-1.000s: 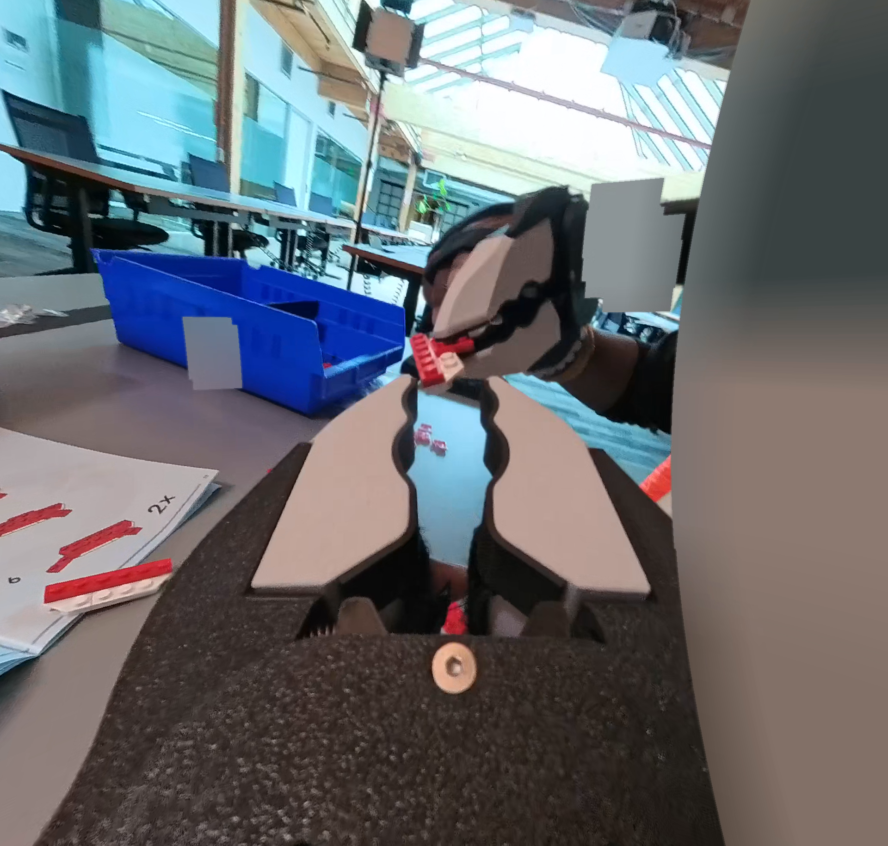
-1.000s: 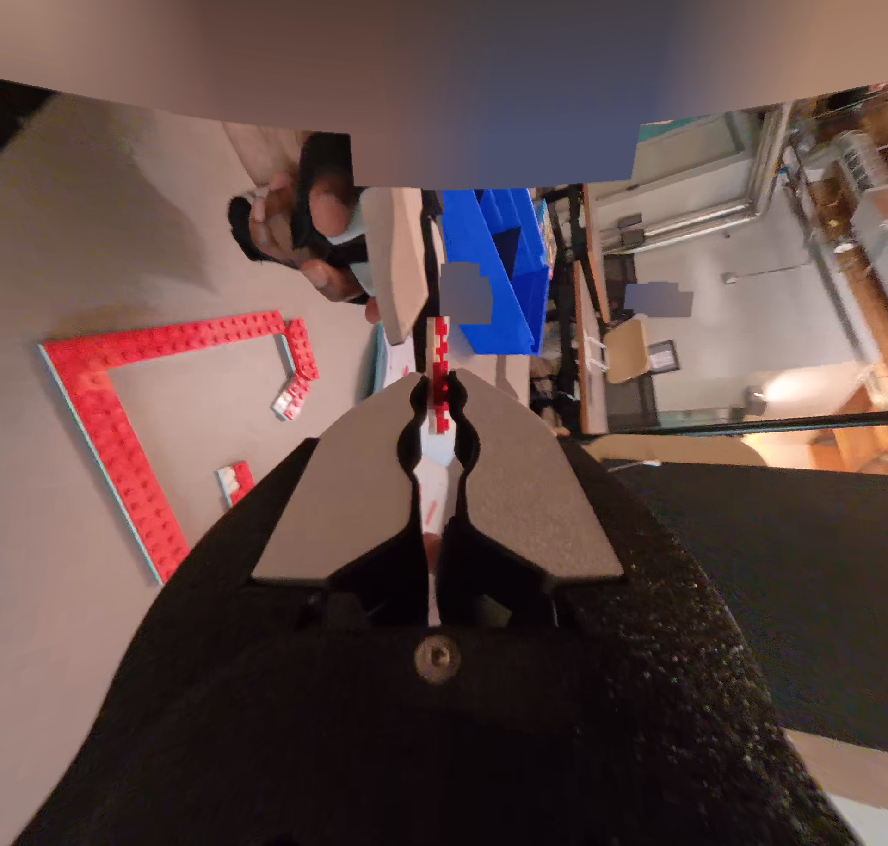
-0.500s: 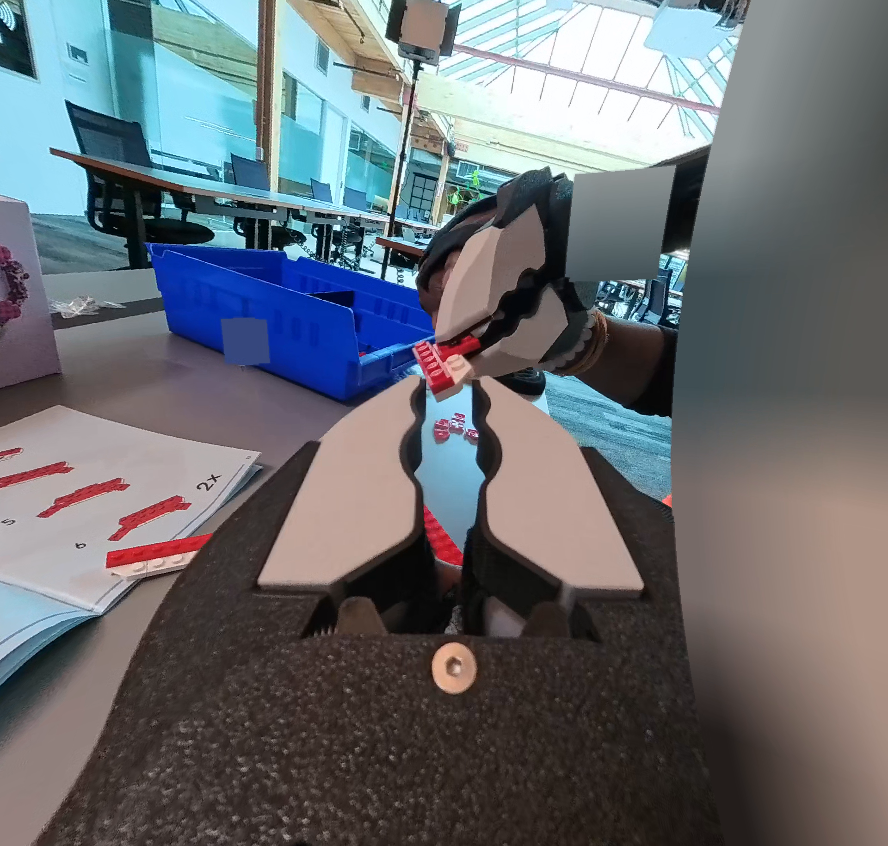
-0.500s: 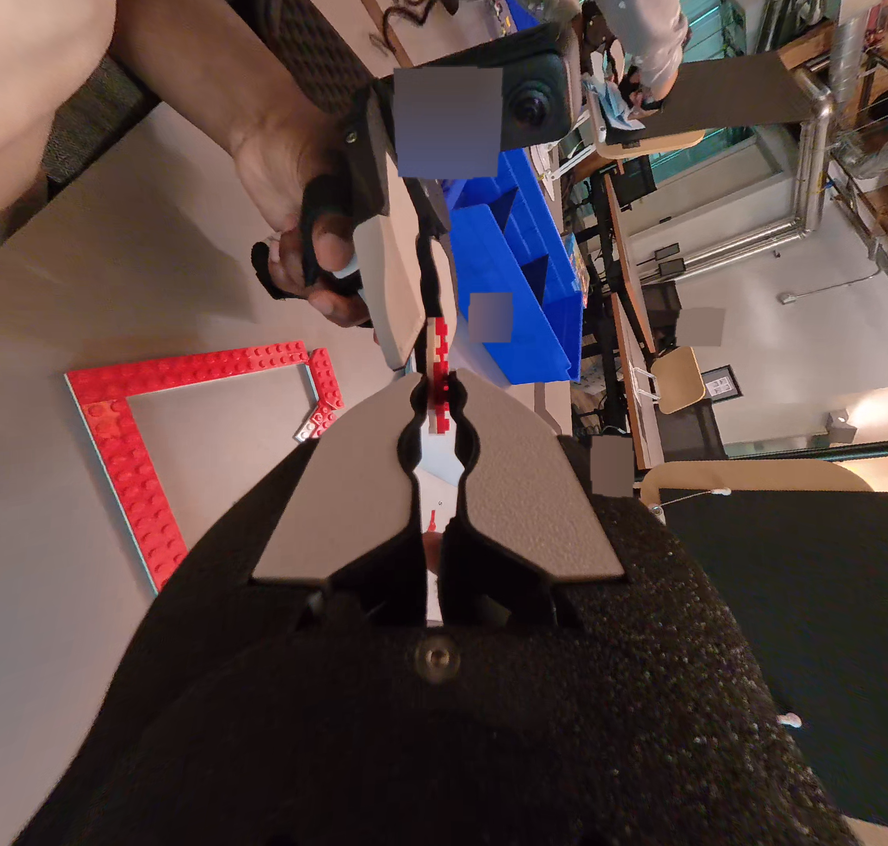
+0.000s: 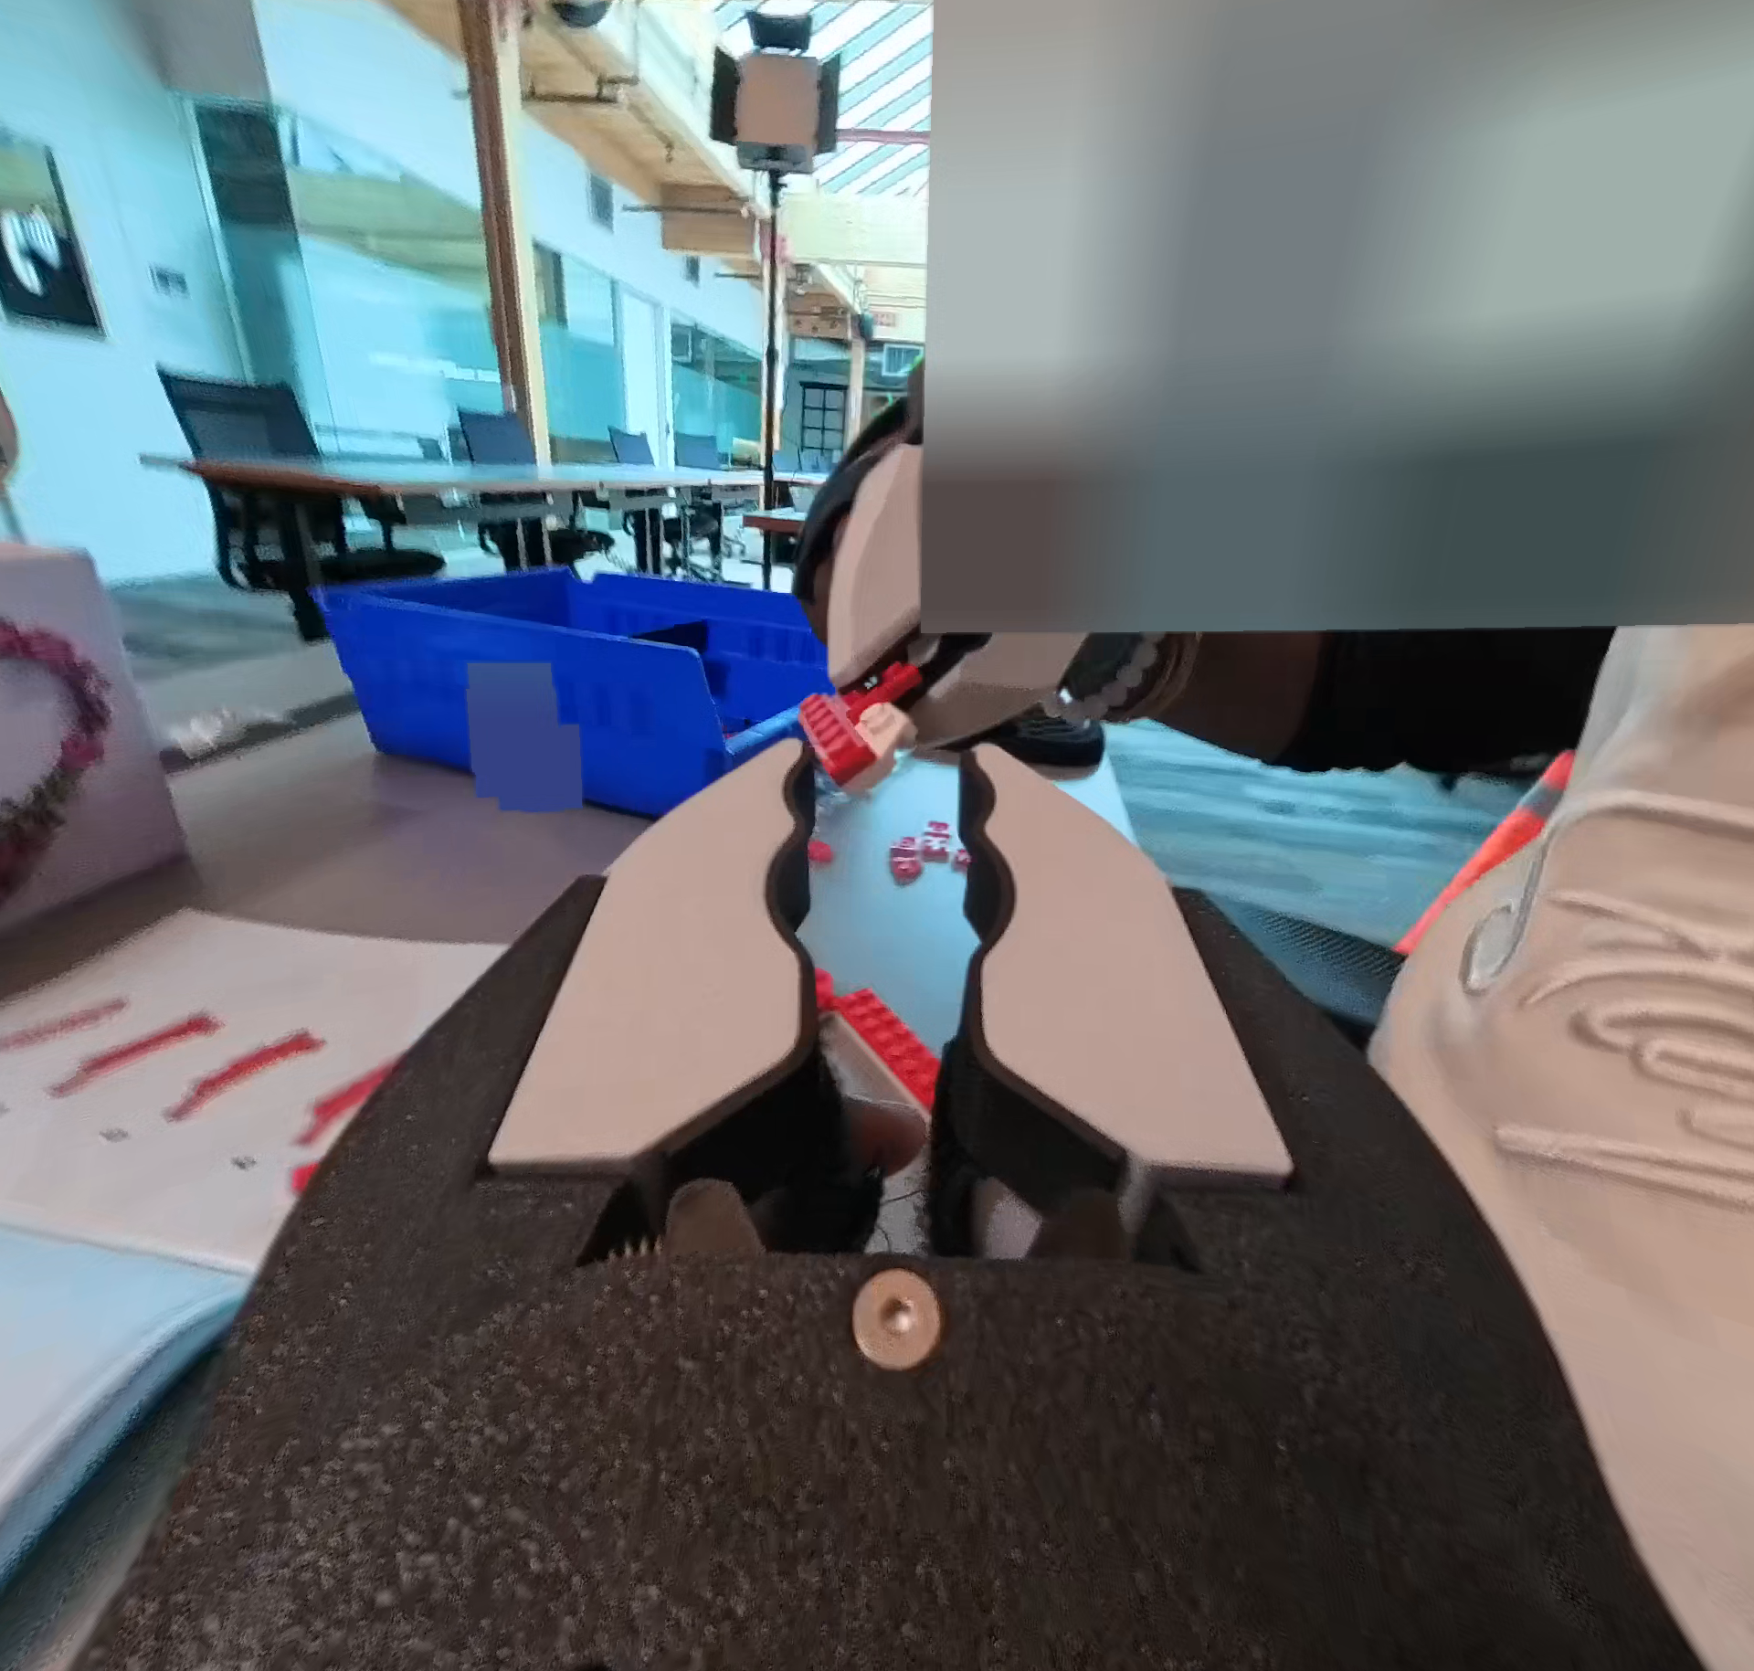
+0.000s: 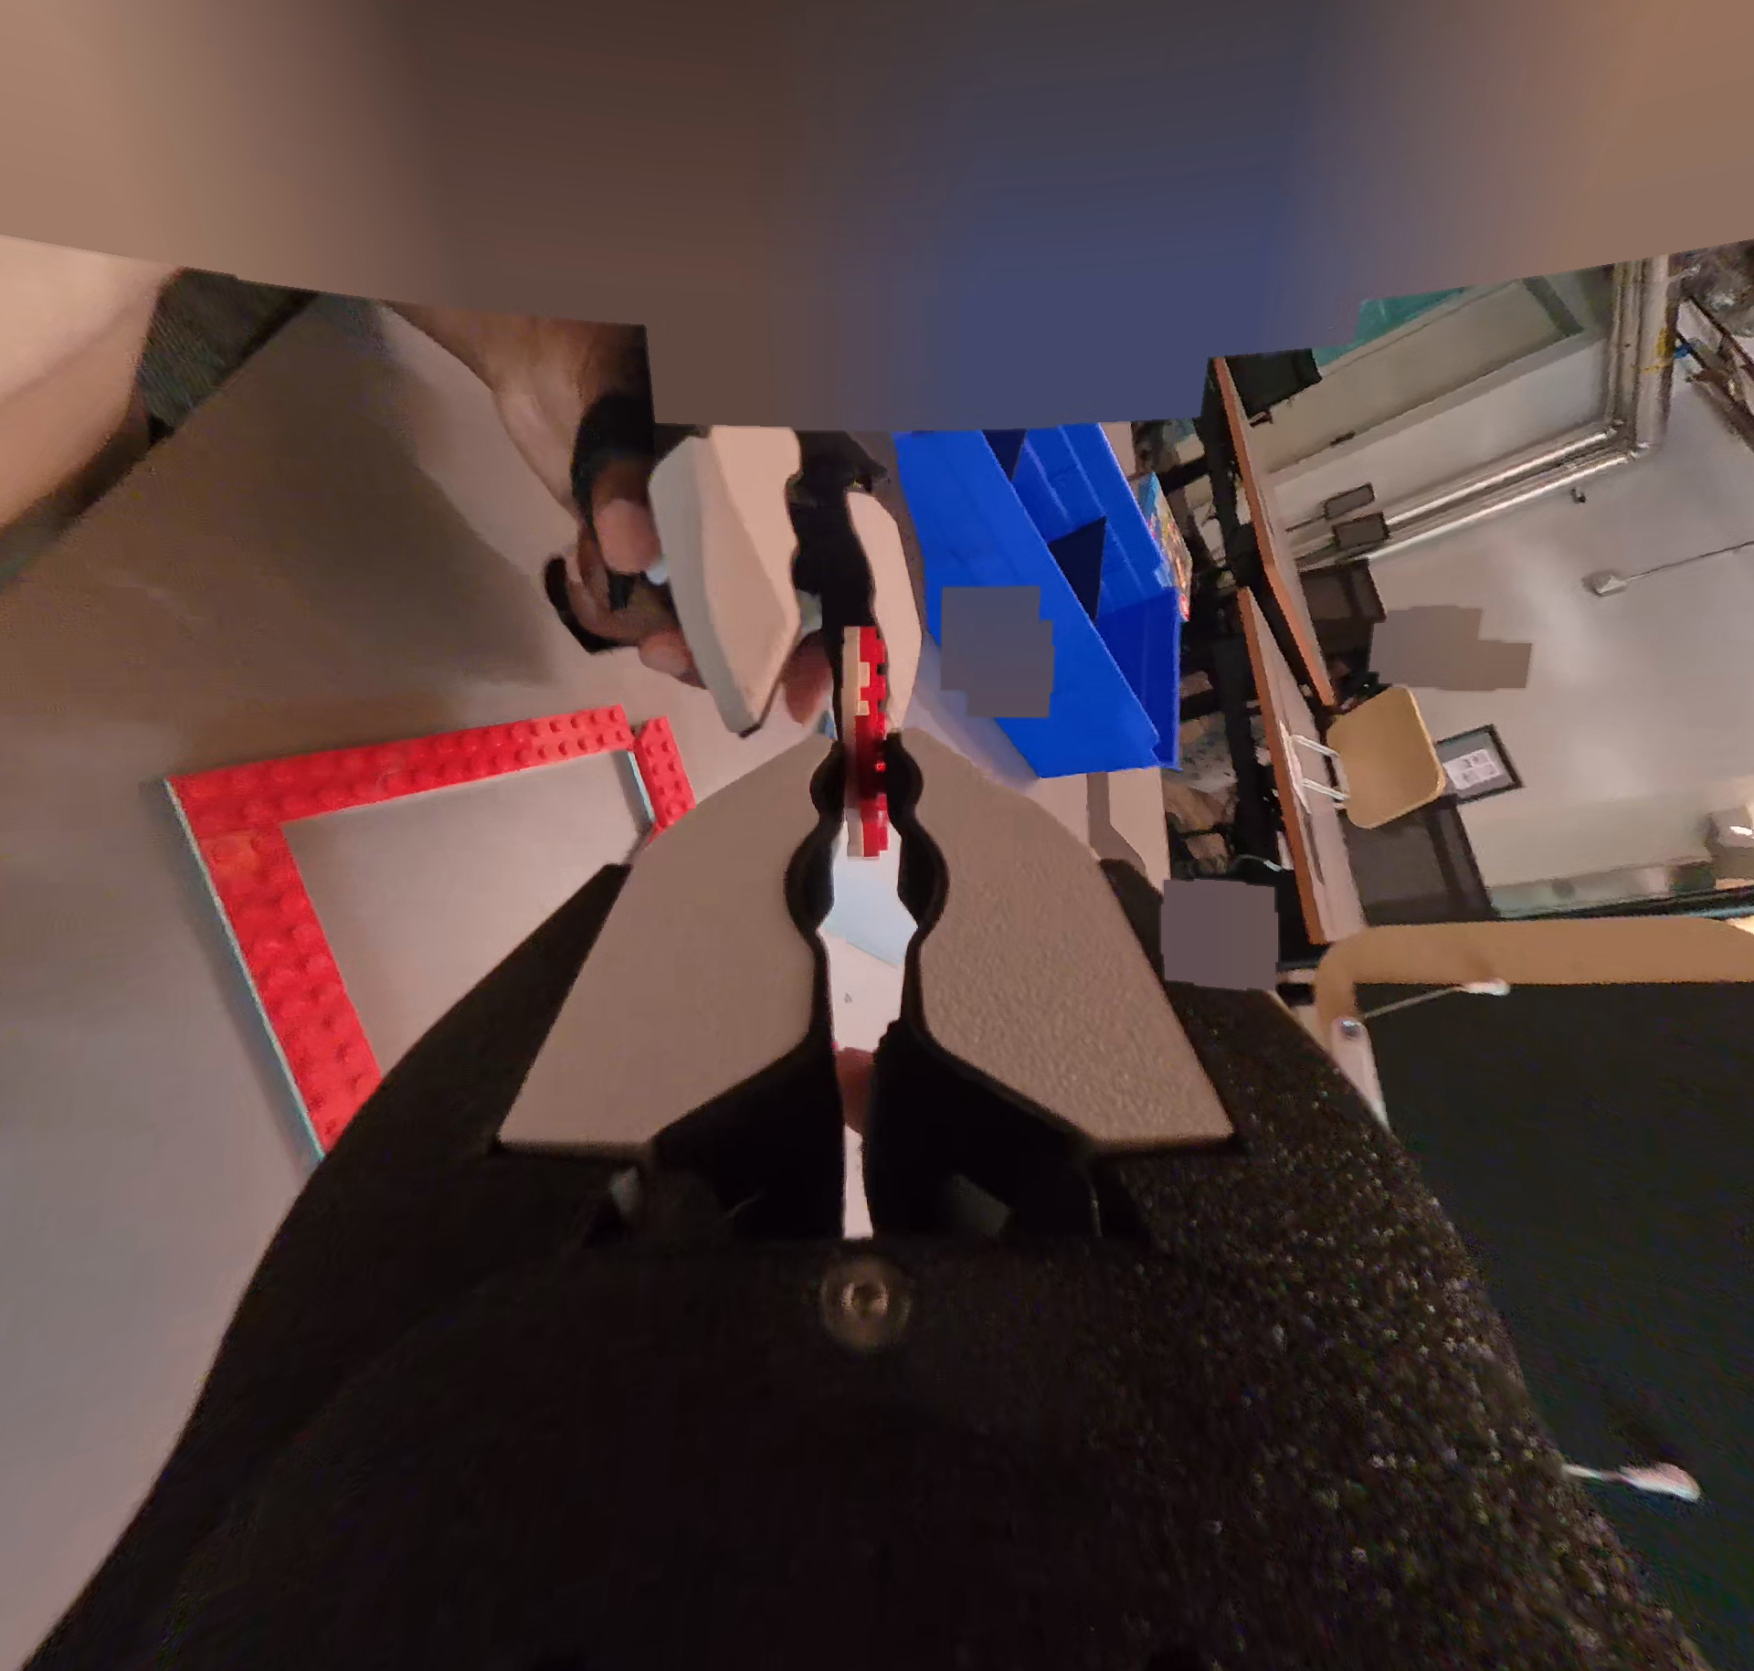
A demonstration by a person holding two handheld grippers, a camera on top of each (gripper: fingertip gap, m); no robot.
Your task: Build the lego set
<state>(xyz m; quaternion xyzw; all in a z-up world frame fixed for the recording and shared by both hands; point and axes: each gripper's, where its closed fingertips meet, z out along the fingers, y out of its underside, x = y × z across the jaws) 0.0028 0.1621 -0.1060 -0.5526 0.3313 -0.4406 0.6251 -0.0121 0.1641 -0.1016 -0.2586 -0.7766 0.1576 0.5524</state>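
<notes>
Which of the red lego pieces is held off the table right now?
The small red-and-white piece, clamped in the jaws of the right gripper. The red frame and the loose red bits lie flat on the table.

My left wrist view sits low above the table (image 5: 313, 828), looking level past the blue bin (image 5: 569, 676) into the hall. My right wrist view is rolled sideways, looking down. Both share the bin (image 6: 1063, 600), the red frame (image 6: 275, 895) and the other gripper.
</notes>
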